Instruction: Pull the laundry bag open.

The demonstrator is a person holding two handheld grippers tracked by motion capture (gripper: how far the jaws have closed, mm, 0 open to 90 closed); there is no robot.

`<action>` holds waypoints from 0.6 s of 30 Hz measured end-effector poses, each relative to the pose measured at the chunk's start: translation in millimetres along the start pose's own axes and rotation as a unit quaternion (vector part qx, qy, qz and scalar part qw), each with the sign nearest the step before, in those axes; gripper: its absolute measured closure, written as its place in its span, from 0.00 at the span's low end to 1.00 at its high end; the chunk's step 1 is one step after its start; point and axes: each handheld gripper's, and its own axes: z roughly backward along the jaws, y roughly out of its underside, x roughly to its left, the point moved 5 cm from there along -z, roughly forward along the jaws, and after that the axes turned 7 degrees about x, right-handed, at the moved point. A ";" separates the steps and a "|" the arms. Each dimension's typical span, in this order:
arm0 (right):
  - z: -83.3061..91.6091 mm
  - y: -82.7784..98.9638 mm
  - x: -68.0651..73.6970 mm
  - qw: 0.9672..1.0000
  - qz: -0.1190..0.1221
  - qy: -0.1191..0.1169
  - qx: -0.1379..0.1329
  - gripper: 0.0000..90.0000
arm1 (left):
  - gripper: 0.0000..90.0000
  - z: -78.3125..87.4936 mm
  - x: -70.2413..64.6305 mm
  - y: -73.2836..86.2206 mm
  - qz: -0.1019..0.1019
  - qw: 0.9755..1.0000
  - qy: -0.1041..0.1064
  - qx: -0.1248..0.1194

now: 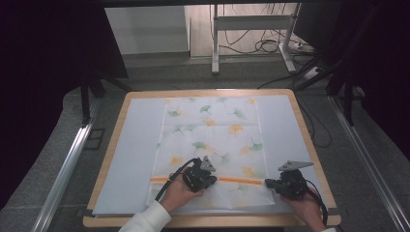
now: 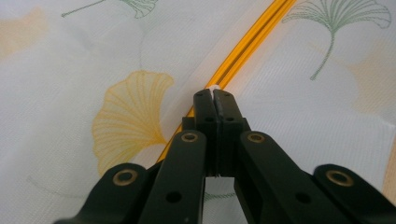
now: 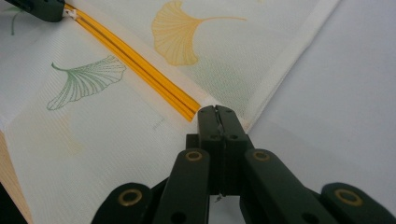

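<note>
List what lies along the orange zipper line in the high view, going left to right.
left gripper → orange zipper → right gripper → bare pale mat → wooden table edge

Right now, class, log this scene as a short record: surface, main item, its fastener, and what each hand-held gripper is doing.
surface: wooden table under a pale sheet
main item: white mesh bag printed with ginkgo leaves, lying flat
fastener: orange zipper running across the bag's near end
left hand-held gripper: jaws shut on the small white zipper pull, partway along the zipper
right hand-held gripper: jaws shut on the bag's edge at the zipper's end
</note>
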 end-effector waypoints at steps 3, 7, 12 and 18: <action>-0.1 0.0 0.2 1.000 -0.001 0.001 -0.001 1.00 | 1.00 0.6 0.6 1.1 -0.002 1.000 0.000 0.001; -0.2 -0.1 0.2 1.000 -0.001 0.001 0.000 1.00 | 1.00 1.9 1.8 3.5 0.003 1.000 -0.002 0.001; 0.0 -0.1 0.1 1.000 0.000 0.000 0.001 1.00 | 1.00 4.6 5.4 7.6 0.009 1.000 -0.003 0.001; 0.1 -0.1 0.4 1.000 -0.001 0.000 0.001 1.00 | 1.00 9.8 11.3 15.4 0.017 1.000 -0.009 0.002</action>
